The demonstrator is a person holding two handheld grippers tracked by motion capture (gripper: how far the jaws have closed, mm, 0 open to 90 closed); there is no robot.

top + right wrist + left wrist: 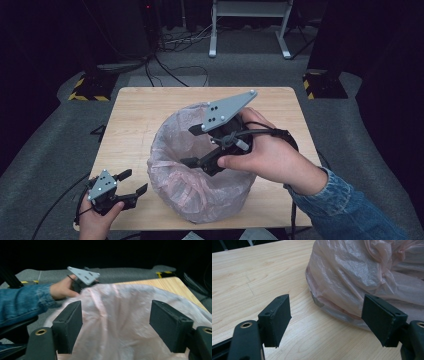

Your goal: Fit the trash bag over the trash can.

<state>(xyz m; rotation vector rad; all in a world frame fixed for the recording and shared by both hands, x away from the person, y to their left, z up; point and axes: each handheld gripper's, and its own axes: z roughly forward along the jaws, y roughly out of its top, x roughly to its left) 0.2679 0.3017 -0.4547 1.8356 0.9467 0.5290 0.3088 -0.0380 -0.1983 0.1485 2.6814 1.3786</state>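
Starting at the left, the left hand-held gripper (134,182) rests low at the near left corner of the counter (135,115), its jaws spread wide with nothing between them, aimed at the foot of the bin; in the left gripper view the bare wood lies between its pads and the liner bulges just beyond them. At the middle stands a round bin (318,301), of which a grey rim strip peeks out under the film, dressed in a thin pink plastic bag (175,175) that drapes over its mouth and down its sides nearly to the counter. The bag (120,315) looks very light, limp and crinkly, with loose folds and a slight sheen, so it will likely slip and bunch rather than hold a shape, and a hard tug could tear or stretch it. Smooth, taut stretches over the wall give little to bite on; the better hold seems to be a gathered fold or the doubled edge at the rim, pinched flat between the pads. The bin itself looks stiff and light enough to skate on the wood if pulled sideways, so steadying it low on the left side would help. At the right, the right hand-held gripper (192,146) hangs above the bag's open mouth, jaws wide apart and clear of the film, gripping nothing, pointing leftwards across the opening.
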